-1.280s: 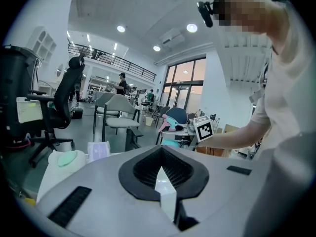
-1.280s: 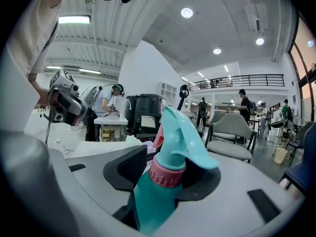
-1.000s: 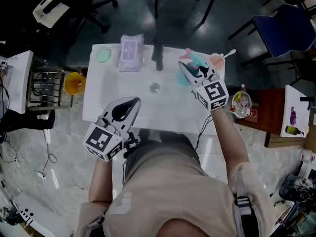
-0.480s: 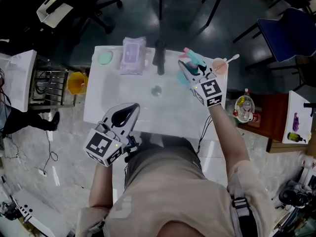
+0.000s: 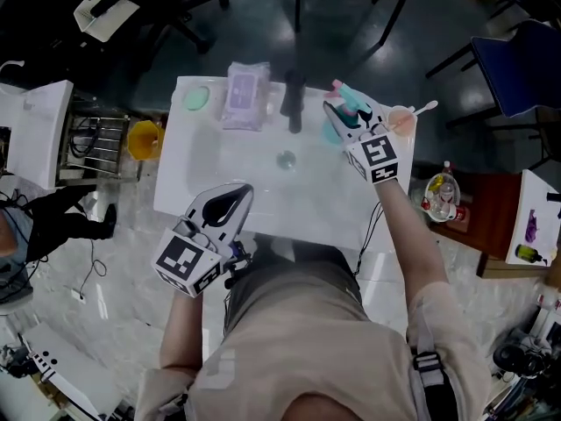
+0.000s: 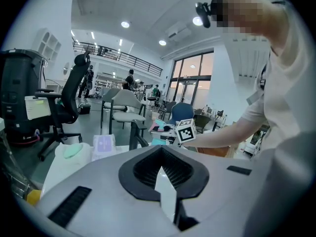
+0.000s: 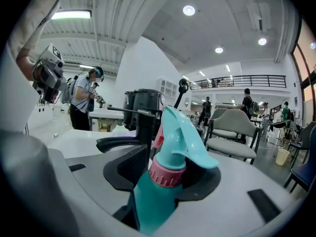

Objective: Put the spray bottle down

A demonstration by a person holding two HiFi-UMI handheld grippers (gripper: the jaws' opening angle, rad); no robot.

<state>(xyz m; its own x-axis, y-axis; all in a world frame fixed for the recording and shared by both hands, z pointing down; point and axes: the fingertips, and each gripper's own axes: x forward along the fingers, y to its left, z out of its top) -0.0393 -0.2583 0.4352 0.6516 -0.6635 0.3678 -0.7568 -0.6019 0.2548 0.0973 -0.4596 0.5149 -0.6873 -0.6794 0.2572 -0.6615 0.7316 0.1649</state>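
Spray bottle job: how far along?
Done: the bottle has been brought over the table, at its far right corner. In hand: the right gripper is clamped on it below the pink collar. I can't tell whether its base touches the table. Left: set it down, open the jaws, back away.

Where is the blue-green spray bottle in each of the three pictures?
Head view: the spray bottle is upper right of centre, over the far right part of the table.
Left gripper view: small and far away, near the centre.
Right gripper view: big, at centre bottom, gripped between the jaws.
Shared landmark: the black stand, just left of the bottle in all three views.
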